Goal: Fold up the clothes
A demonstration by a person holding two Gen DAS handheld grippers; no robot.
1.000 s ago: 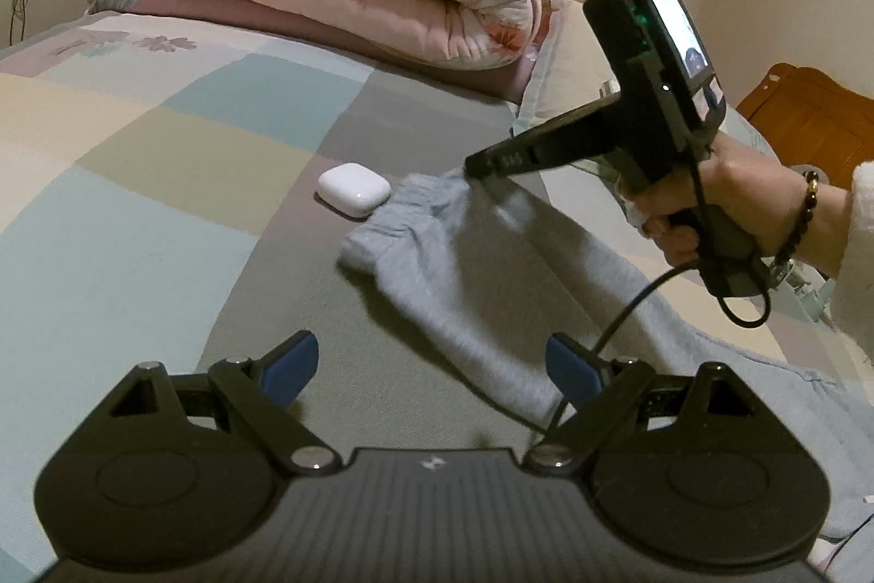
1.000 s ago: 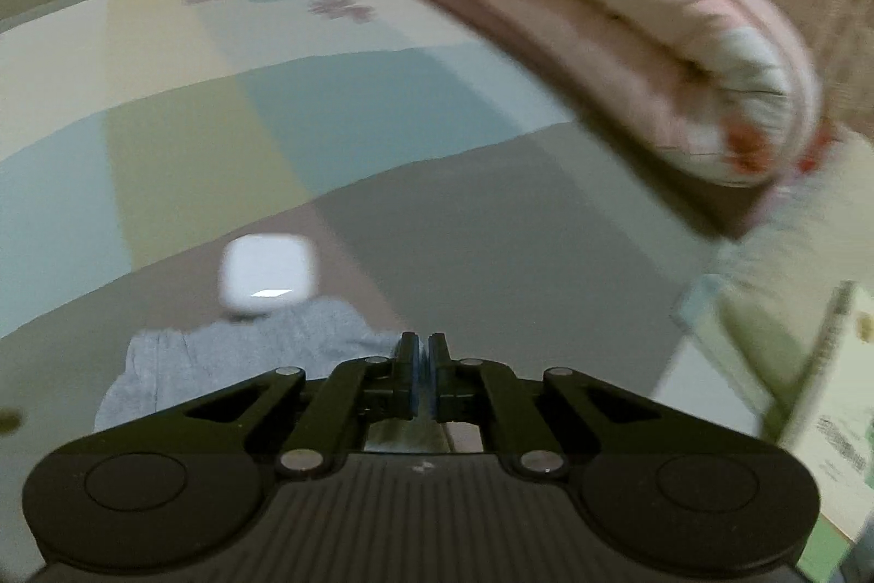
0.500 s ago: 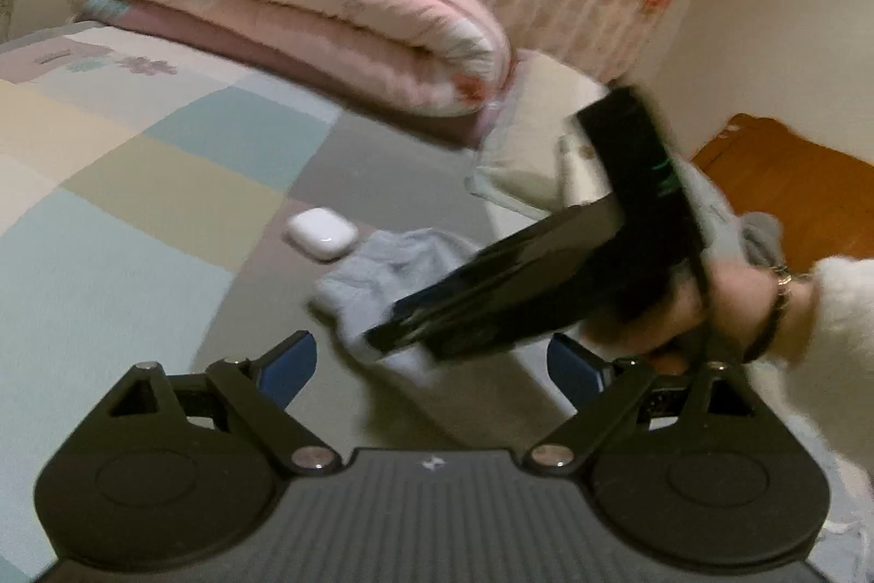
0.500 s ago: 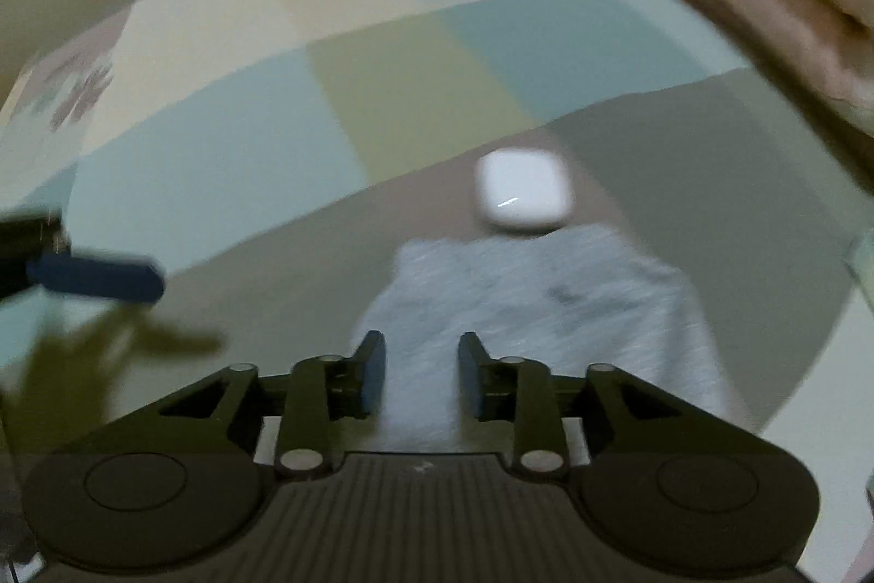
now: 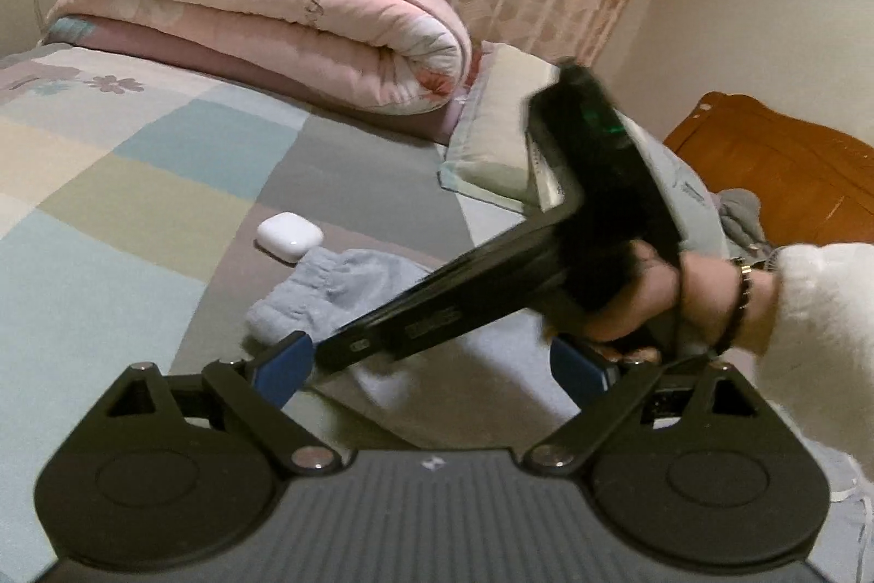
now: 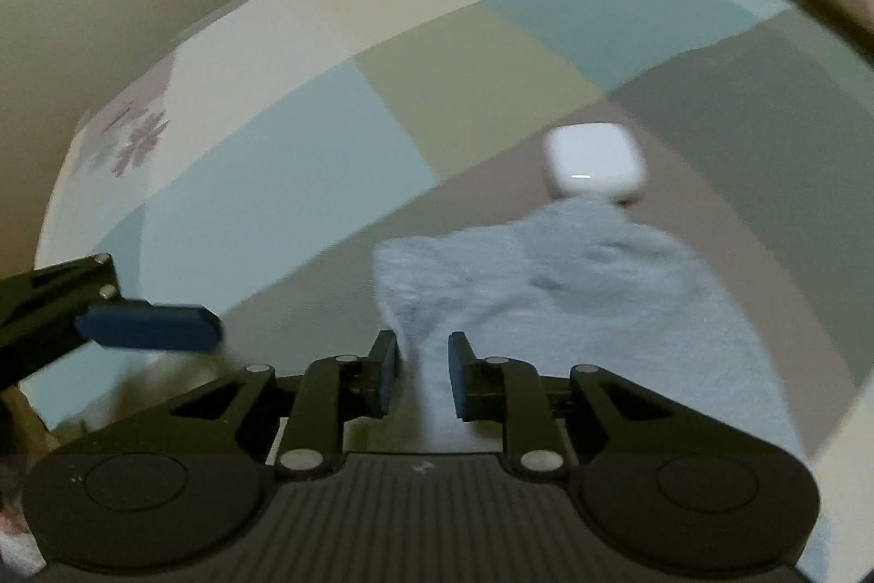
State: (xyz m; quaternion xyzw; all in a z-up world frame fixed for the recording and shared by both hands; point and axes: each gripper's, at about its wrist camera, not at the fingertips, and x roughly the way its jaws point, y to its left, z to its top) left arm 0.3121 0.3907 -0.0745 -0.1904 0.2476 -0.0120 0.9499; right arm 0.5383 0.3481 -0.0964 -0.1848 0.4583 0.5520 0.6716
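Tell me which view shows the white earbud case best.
The left wrist view: the white earbud case is sharp there, lying on the bedsheet beside the grey garment. The right wrist view shows it smeared by motion blur, at the garment's far edge.

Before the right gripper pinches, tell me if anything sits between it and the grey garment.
Nothing visible does. The right gripper is closing, with the grey garment edge between the jaws. The white case lies beyond, at the garment's far end.
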